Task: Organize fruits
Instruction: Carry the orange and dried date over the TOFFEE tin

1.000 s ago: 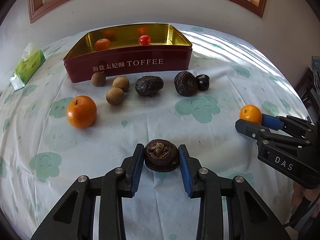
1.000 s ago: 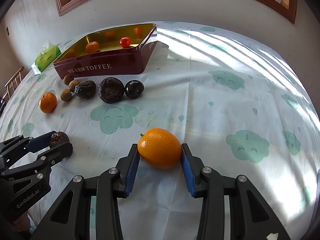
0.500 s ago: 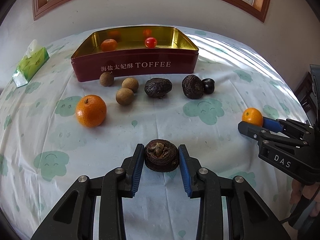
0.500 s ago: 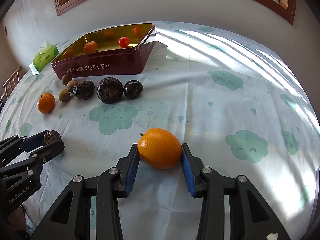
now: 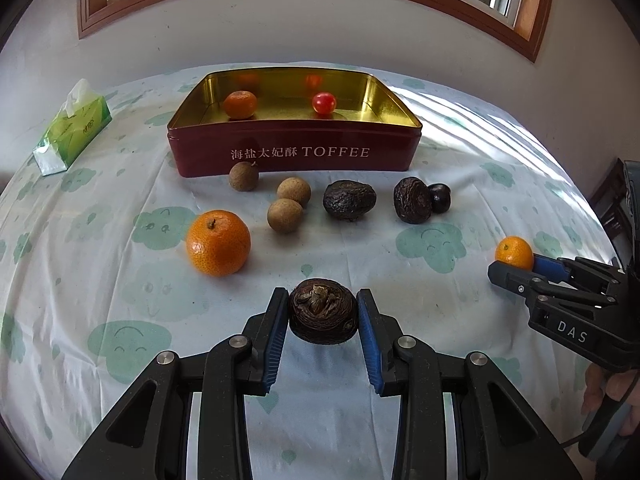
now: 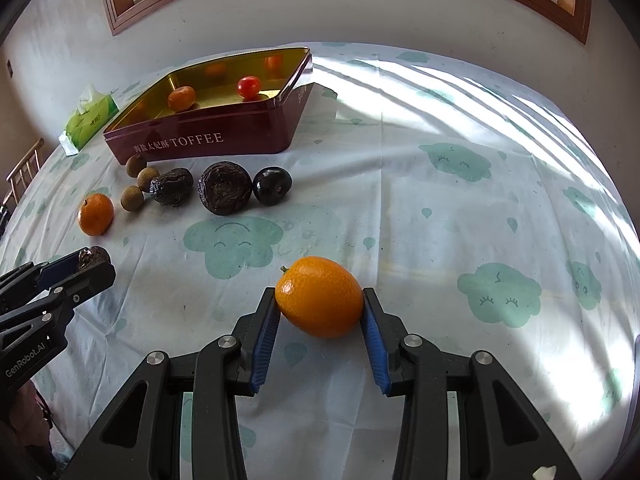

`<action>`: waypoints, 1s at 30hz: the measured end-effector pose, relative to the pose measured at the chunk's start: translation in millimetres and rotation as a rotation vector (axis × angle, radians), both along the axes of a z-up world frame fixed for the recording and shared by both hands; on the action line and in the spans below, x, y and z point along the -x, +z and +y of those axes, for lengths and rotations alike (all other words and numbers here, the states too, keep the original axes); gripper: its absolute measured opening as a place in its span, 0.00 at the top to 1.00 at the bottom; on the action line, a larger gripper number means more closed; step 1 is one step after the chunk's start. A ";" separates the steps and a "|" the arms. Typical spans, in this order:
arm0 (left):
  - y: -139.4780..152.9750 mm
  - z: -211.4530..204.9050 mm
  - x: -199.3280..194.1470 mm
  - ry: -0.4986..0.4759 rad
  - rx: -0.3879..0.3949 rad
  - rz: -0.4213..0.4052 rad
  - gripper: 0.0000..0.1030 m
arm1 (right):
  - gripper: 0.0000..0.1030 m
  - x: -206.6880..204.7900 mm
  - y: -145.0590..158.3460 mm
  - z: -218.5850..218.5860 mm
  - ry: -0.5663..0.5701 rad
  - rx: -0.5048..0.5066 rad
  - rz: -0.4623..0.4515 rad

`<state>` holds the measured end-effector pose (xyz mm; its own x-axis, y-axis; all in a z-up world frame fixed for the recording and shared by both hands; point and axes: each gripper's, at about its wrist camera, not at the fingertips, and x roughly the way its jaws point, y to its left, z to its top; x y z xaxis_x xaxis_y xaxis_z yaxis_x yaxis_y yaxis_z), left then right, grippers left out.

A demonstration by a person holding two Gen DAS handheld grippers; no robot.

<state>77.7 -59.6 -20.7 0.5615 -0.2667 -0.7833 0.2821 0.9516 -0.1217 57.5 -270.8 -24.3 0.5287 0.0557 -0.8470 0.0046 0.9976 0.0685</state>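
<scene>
My left gripper [image 5: 323, 312] is shut on a dark wrinkled fruit [image 5: 322, 315] and holds it above the cloth. My right gripper [image 6: 320, 304] is shut on a small orange [image 6: 320, 296], also lifted. The red TOFFEE tin [image 5: 296, 152] stands at the back with a mandarin [image 5: 240, 104] and a cherry tomato [image 5: 324, 102] inside. In front of the tin lie three longans [image 5: 285, 215], two dark wrinkled fruits [image 5: 349, 201], a dark plum [image 5: 439, 197] and a large orange [image 5: 218, 242].
A green tissue pack [image 5: 72, 130] lies at the far left of the table. The right gripper shows in the left wrist view [image 5: 516, 264]; the left gripper shows in the right wrist view [image 6: 90, 266]. A wooden chair [image 6: 20, 172] stands beyond the left edge.
Both grippers have risen and drawn back with their fruits held; the tin and the loose fruits sit lower and farther in view. Nothing on the table has moved.
</scene>
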 end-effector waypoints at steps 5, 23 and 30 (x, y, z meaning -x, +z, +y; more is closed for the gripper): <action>7.4 8.5 -6.5 0.018 0.008 -0.025 0.66 | 0.64 -3.2 11.5 5.6 0.003 -0.018 -0.039; 57.9 49.6 -90.4 0.108 0.025 -0.166 0.66 | 0.64 -82.7 60.4 30.1 0.063 -0.053 -0.172; 57.9 41.9 -128.2 0.093 0.003 -0.162 0.66 | 0.64 -120.5 54.5 50.2 0.104 -0.027 -0.176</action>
<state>205.9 -17.7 37.2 0.7023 -0.2103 -0.6801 0.2091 0.9742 -0.0852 178.0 -220.6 30.2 0.6584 0.1395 -0.7396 -0.1128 0.9899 0.0863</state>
